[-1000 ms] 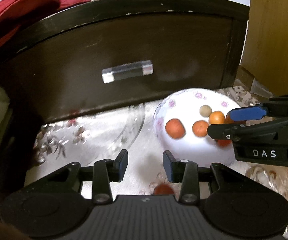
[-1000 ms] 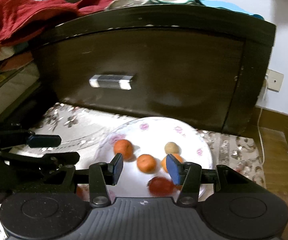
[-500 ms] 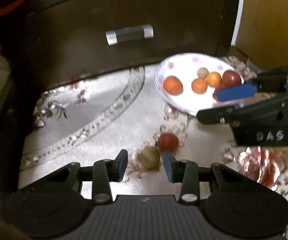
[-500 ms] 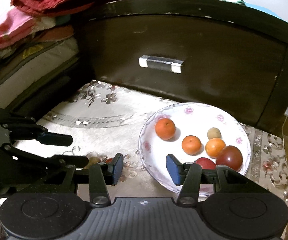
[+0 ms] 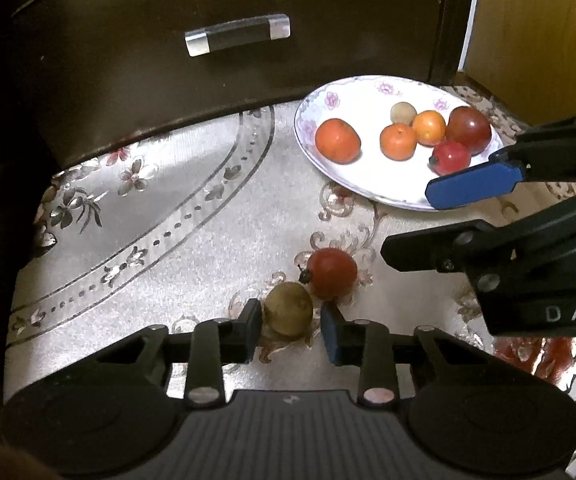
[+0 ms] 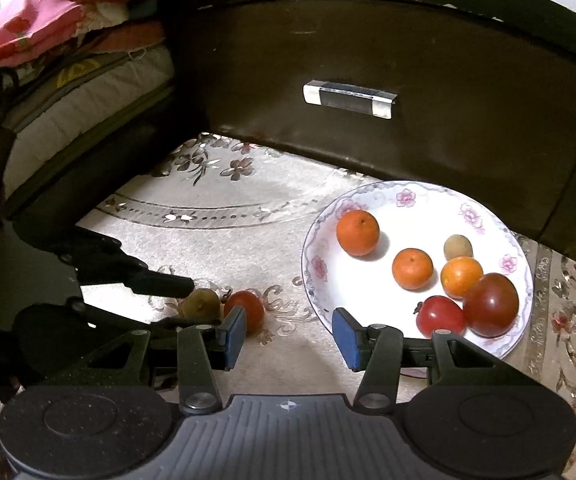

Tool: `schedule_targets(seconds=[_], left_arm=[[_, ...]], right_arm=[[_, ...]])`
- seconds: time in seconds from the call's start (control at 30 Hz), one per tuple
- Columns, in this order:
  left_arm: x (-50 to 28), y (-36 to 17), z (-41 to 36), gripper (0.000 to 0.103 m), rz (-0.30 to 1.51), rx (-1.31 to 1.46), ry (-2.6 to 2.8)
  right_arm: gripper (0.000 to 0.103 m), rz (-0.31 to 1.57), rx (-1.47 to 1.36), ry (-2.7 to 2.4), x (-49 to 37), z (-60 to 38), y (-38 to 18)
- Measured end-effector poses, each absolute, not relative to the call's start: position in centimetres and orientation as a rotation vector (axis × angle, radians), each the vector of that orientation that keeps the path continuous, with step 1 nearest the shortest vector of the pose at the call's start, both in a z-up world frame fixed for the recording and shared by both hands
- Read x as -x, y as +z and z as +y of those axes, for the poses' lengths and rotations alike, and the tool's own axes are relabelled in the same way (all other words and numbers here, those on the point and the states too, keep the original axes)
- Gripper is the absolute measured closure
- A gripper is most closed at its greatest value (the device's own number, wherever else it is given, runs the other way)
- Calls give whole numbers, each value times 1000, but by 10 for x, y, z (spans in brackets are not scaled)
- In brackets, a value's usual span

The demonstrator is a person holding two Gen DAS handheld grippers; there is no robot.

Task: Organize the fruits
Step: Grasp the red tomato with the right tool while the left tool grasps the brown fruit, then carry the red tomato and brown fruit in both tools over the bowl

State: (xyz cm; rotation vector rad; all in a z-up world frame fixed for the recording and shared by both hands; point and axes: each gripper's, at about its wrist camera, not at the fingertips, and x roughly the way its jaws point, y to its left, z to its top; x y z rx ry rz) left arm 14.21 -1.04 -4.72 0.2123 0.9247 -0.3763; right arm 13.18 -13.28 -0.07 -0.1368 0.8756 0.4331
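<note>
The left claw (image 5: 291,330) is spread around a brownish fruit (image 5: 288,309), which sits between its pads on the floral cloth surface (image 5: 176,208), touching a red tomato (image 5: 333,273) just beyond. The right claw (image 6: 288,330) hangs spread and empty near the flowered plate (image 6: 408,200), which holds six fruits. Behind stands a dark drawer front (image 6: 368,60) with bedding (image 6: 68,80) piled alongside.
</note>
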Motion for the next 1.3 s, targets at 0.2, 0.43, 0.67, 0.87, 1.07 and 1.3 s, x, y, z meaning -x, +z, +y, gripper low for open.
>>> schedule_targets(seconds=[0.2,0.43,0.67,0.87,1.07,1.3], left_arm=[[-143,-42,0,70,922,-184,-371],[-139,-35,20,70,925,-165,-344],[-133,-39,36,70,944,-147,-330],[-134,-43,37,70,955,-146,-336],[-139,-46,33,70,953,-145,-326],[-139,-48,31,70,940,-152,-319]], right_arm=[[57,884,143,441,-132,-130,-4],[57,899,149,479,-130,-121,-8],[58,904,182,536,-133,-101,-16],[58,917,207,542,-141,-88,-28],[64,933,215,520,-148,-86,-38],[74,925,234,498,-148,-85,-38]])
